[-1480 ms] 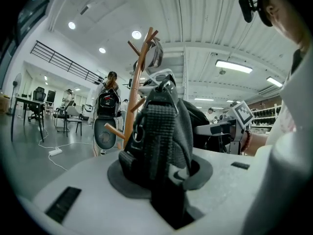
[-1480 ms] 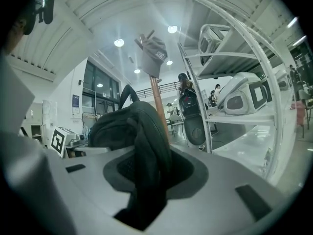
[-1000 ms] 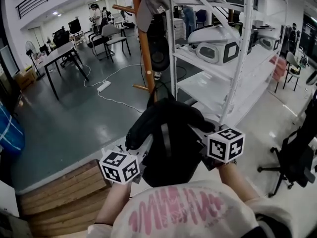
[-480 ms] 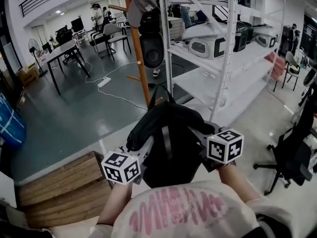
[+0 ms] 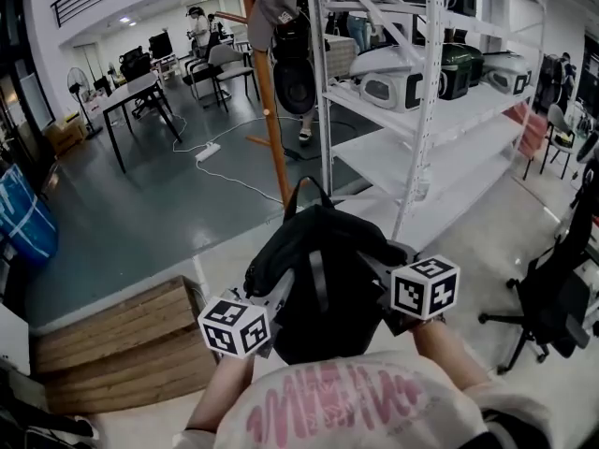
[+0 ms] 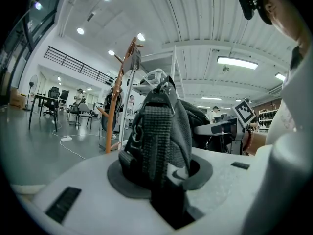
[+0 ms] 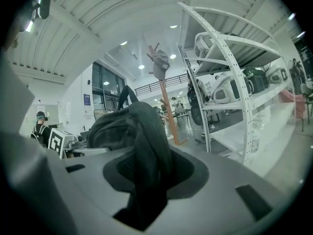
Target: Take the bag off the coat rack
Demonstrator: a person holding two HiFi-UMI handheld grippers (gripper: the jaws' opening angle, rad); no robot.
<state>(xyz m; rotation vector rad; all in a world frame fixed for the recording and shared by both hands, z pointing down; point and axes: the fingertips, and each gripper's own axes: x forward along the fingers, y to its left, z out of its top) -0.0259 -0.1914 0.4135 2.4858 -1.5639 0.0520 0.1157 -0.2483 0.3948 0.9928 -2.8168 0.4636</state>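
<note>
A black bag (image 5: 323, 251) hangs in the air in front of my chest, clear of the wooden coat rack (image 5: 270, 110) that stands behind it. My left gripper (image 5: 279, 297) is shut on a ribbed strap of the bag (image 6: 161, 131), which fills the gap between its jaws. My right gripper (image 5: 382, 267) is shut on a fold of the bag's black fabric (image 7: 132, 126). A grey cap (image 7: 160, 65) still hangs on the rack (image 7: 168, 116), and a second dark bag (image 5: 295, 73) hangs on it lower down.
White metal shelving (image 5: 426, 110) with white devices stands close on the right. A low wooden platform (image 5: 122, 344) lies at the lower left. An office chair (image 5: 552, 307) is on the right, a power strip (image 5: 208, 151) and cable on the floor, and tables (image 5: 140, 92) at the far left.
Both grippers with the bag have drawn back from the coat rack and shelving and sit a little lower in the picture. The grips have not changed.
</note>
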